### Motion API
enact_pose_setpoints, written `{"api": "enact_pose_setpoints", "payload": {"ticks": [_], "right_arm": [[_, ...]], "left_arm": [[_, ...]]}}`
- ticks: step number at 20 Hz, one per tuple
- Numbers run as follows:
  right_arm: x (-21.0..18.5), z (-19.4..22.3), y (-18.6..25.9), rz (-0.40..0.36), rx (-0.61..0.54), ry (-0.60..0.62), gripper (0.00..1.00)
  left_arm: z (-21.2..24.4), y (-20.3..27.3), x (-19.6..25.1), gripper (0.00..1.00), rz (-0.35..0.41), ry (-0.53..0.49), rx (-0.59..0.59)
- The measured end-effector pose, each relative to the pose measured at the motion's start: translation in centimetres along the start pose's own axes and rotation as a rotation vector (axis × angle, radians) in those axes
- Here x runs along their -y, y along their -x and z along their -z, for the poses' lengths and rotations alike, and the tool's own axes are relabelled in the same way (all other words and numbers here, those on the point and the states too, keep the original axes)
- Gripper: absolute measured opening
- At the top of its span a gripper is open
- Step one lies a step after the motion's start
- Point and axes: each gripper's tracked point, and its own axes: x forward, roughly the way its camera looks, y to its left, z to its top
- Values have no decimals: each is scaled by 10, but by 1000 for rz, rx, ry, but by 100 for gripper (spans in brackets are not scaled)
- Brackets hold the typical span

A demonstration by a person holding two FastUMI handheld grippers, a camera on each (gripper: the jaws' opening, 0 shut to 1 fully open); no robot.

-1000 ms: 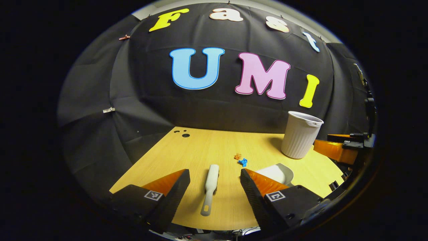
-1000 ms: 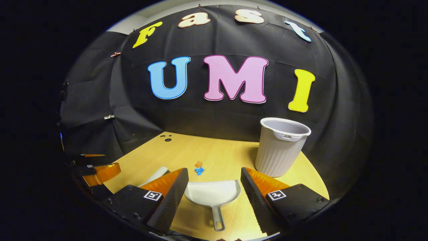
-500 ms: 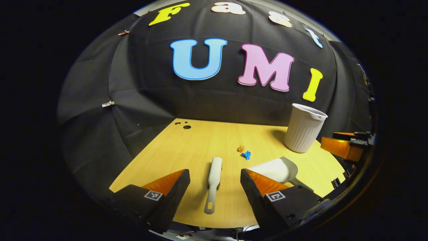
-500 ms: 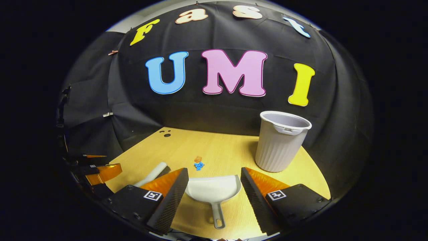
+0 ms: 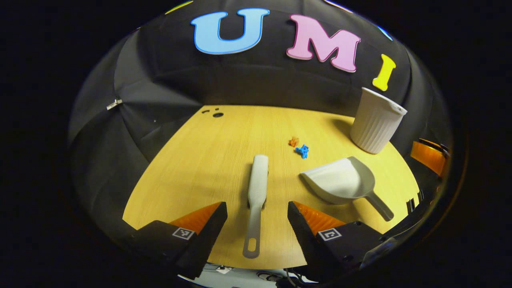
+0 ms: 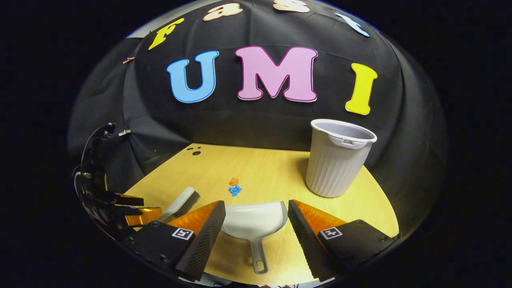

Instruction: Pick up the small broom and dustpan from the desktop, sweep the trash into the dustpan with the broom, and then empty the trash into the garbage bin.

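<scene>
Left gripper view looks down on the wooden desktop [image 5: 208,160], and the left gripper [image 5: 257,224] hangs over its near edge with both fingers spread wide — the small broom [image 5: 257,188] lies flat between them, handle toward the camera, touched by neither finger. Just to the right of it sits the dustpan [image 5: 344,182], its handle angled off to the right. Beyond the two, an orange scrap [image 5: 294,141] and a blue scrap [image 5: 303,150] of trash lie close together, and the ribbed garbage bin [image 5: 376,126] stands upright near the back right.

In the right gripper view, the right gripper [image 6: 257,232] is likewise spread — the dustpan [image 6: 256,224] rests on the desktop [image 6: 272,172] between its fingers, ungripped. The broom [image 6: 181,202] lies to the left, the garbage bin [image 6: 336,164] to the right, the trash [image 6: 234,187] ahead.
</scene>
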Motion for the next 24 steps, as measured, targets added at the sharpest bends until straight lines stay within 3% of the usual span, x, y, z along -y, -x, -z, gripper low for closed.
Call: {"api": "enact_pose_setpoints", "payload": {"ticks": [10,16,18,20,21,22,23,24], "right_arm": [[-1,65,-36,-59,-220,-50,97],[1,93,-51,-96,-321,-67,99],[4,100,-55,-109,-351,-76,99],[4,106,-58,-127,-382,-100,99],[2,110,-60,-137,-399,-107,99],[2,112,-61,-143,-413,-109,99],[3,113,-61,-148,-425,-109,99],[2,115,-62,-154,-435,-110,99]], "left_arm": [[40,-77,-7,96,-23,-14,-321],[44,-100,-6,88,-47,2,-368],[43,-102,-1,82,-42,-10,-373],[41,-107,4,70,-39,-23,-364],[40,-105,8,55,-31,-29,-359],[40,-106,10,50,-32,-36,-361],[41,-106,10,39,-36,-37,-356],[41,-105,10,37,-40,-33,-356]]}}
